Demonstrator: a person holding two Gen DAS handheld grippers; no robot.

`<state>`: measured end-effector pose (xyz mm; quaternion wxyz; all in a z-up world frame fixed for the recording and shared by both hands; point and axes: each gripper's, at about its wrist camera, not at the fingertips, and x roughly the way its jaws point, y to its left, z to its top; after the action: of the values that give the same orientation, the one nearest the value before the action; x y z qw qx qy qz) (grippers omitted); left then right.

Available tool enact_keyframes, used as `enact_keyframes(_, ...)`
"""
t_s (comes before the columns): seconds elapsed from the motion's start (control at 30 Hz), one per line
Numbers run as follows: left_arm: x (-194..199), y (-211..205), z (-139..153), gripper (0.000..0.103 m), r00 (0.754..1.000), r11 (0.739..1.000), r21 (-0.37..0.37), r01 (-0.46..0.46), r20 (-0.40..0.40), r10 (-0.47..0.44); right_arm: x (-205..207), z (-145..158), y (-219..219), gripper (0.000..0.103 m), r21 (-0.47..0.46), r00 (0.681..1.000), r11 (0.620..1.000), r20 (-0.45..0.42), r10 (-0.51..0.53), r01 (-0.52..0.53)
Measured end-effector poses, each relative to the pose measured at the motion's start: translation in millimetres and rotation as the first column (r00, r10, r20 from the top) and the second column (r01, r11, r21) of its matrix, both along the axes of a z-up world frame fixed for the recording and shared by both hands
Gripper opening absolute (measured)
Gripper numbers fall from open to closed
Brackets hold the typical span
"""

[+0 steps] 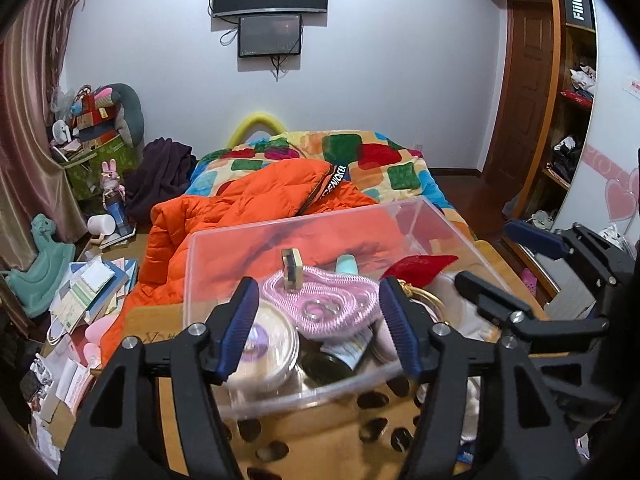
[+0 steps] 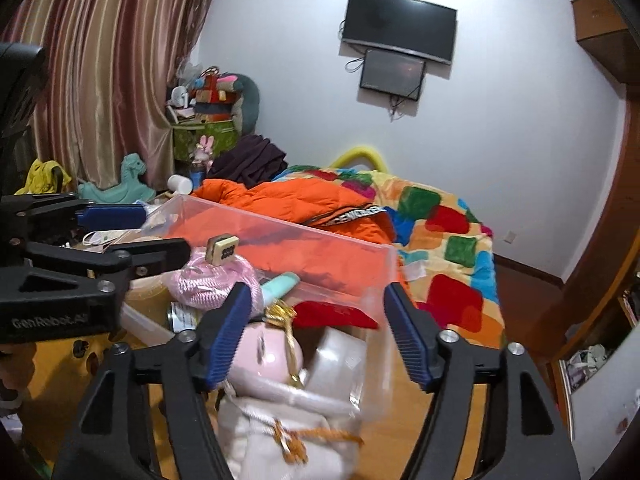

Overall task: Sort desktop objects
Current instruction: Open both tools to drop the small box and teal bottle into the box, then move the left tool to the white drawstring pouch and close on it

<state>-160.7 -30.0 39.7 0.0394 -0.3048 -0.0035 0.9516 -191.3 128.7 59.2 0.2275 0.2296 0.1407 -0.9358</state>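
Landmark = clear bin [image 1: 224, 264] on wooden desk [image 1: 328, 436], bed behind it.

Left of bin: paper pile [image 1: 86, 292]; orange jacket [image 1: 248, 208] behind bin, spilling off bed.

Left gripper [image 1: 318, 328] at bin's near wall, jaws wide, holding nothing; fingers [image 1: 240, 328] straddle the contents.

In bin, L to R: round tin [image 1: 272, 344] at near-left; pink mesh pouch [image 1: 320, 304] mid, w/ small tile [image 1: 291, 270] standing on top; teal tube [image 1: 346, 264] behind pouch; red cloth [image 1: 416, 266] at right.

Right gripper [image 2: 316, 332] over bin's right end, jaws wide, empty; seen also at right edge of left view [image 1: 516, 260]. Below it: pink item [image 2: 272, 354] w/ gold ribbon [image 2: 280, 314], white bag [image 2: 280, 436] w/ gold cord, partly blurred; can't tell if bag is inside bin or just beside it.
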Motion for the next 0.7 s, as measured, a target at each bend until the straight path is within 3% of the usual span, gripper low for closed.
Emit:
enact_keyframes(0.3,30.0,3.2,-7.5,0.067,1.0,1.0,0.011,-0.003,0.015,0.003,22.2,-6.5,40.1,0.07,-0.007,0.997,0.997,0.024,-0.08,0.08)
enact_keyframes(0.7,48.5,25.2,-44.5,0.067,0.992,0.998,0.059,0.033,0.124,-0.04,37.1,-49.8,80.2,0.071,0.0,0.977,0.988,0.147,-0.153,0.155)
